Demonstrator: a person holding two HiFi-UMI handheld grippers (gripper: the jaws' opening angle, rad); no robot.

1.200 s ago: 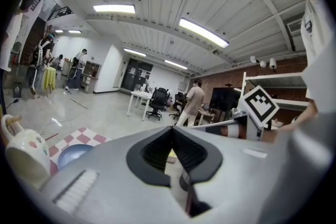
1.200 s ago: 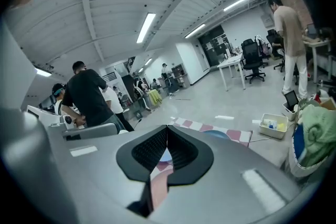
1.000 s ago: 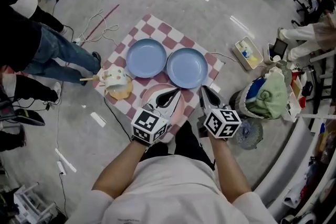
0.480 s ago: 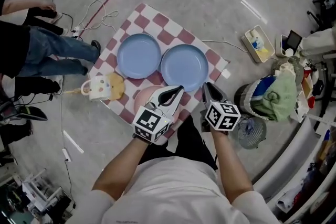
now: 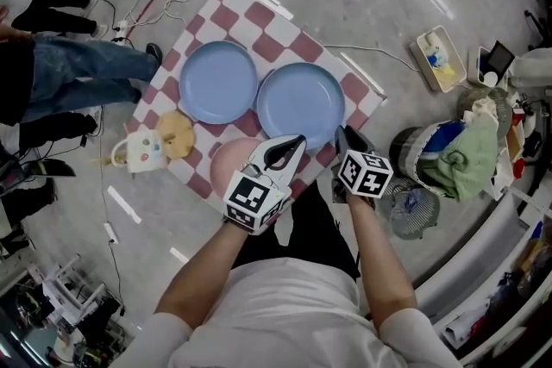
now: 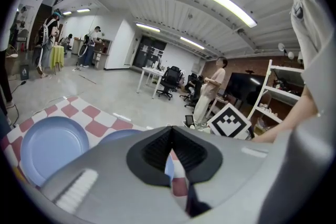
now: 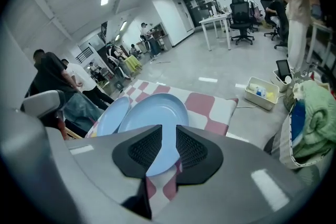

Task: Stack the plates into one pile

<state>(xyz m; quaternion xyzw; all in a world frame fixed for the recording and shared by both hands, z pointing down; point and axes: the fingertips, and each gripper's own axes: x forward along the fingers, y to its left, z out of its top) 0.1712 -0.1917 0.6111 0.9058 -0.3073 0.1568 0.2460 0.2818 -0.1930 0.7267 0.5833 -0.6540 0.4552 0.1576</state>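
Observation:
Two blue plates lie side by side on a red-and-white checked cloth (image 5: 259, 17) on the floor: a left plate (image 5: 218, 82) and a right plate (image 5: 301, 105). A pink plate (image 5: 226, 166) lies at the cloth's near edge, partly hidden under my left gripper (image 5: 296, 142). That gripper is shut and holds nothing. My right gripper (image 5: 345, 136) hovers by the right blue plate's near rim, its jaws a narrow gap apart and empty. The left gripper view shows both blue plates (image 6: 50, 147) (image 6: 123, 136) beyond the left gripper (image 6: 170, 139). The right gripper view shows the right blue plate (image 7: 157, 123) beyond the right gripper (image 7: 169, 136).
A patterned mug (image 5: 142, 151) with a stick and a tan round disc (image 5: 175, 131) sit at the cloth's left edge. A person's legs (image 5: 69, 73) stand left of them. A basket with green cloth (image 5: 444, 155), a small fan (image 5: 412, 215) and a white box (image 5: 438, 58) are on the right.
The mug has slid left off the tan disc. The head view has shifted, so the cloth sits higher in frame. Both grippers stay over the cloth's near edge.

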